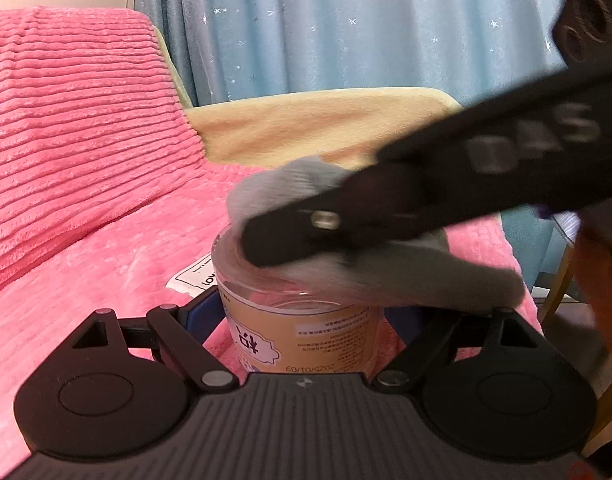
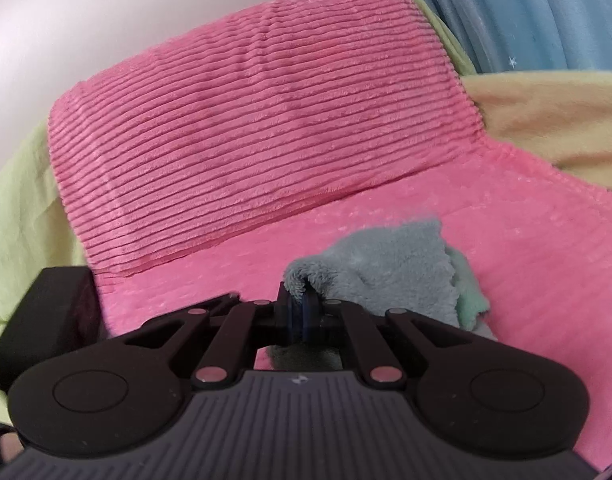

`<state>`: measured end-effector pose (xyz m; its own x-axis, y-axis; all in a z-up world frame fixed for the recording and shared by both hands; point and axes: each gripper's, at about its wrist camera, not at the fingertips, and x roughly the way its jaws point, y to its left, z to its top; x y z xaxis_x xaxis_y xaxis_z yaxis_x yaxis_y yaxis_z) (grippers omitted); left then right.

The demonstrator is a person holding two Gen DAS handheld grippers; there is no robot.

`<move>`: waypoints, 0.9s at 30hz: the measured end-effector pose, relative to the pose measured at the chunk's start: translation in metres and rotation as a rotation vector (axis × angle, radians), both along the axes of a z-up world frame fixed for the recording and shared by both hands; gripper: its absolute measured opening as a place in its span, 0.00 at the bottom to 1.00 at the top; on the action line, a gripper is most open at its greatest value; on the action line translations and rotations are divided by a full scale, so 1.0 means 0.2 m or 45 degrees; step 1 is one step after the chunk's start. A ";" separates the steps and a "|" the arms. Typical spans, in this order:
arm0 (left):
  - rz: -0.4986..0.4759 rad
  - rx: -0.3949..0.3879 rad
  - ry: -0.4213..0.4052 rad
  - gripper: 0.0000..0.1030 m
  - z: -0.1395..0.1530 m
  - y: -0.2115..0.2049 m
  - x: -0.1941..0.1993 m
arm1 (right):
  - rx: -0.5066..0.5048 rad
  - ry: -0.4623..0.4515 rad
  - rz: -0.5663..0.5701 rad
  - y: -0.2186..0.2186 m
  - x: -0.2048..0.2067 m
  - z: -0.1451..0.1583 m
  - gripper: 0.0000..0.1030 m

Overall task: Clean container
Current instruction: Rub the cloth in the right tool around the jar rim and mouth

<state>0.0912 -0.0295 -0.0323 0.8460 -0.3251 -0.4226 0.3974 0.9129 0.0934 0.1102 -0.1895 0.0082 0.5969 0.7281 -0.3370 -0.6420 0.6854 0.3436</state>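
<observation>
The left hand-held gripper (image 1: 302,320) is spread around the clear container (image 1: 296,320), its jaws pressing the labelled sides, above a pink blanket (image 1: 86,260); the right hand-held gripper (image 2: 300,312) is pressed together on a grey cloth (image 2: 389,276), which lies blurred over the container's rim; the container's base is cut off.

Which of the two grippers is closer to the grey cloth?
Right. The right gripper is pinched shut on the cloth. The left gripper clasps the jar just below, where the cloth wipes the rim.
</observation>
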 end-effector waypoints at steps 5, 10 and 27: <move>-0.003 -0.006 0.002 0.82 0.00 0.00 -0.01 | -0.077 -0.090 -0.093 0.05 0.03 0.01 0.01; -0.006 -0.012 0.003 0.82 0.00 0.00 -0.02 | -0.110 -0.093 -0.167 -0.03 0.03 0.01 0.01; -0.012 -0.012 0.005 0.83 -0.01 0.02 -0.01 | -0.001 0.039 -0.002 -0.07 -0.09 0.00 0.02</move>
<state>0.0888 -0.0247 -0.0335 0.8411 -0.3370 -0.4230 0.4065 0.9098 0.0834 0.0930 -0.2033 0.0077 0.5876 0.7269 -0.3553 -0.6301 0.6866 0.3627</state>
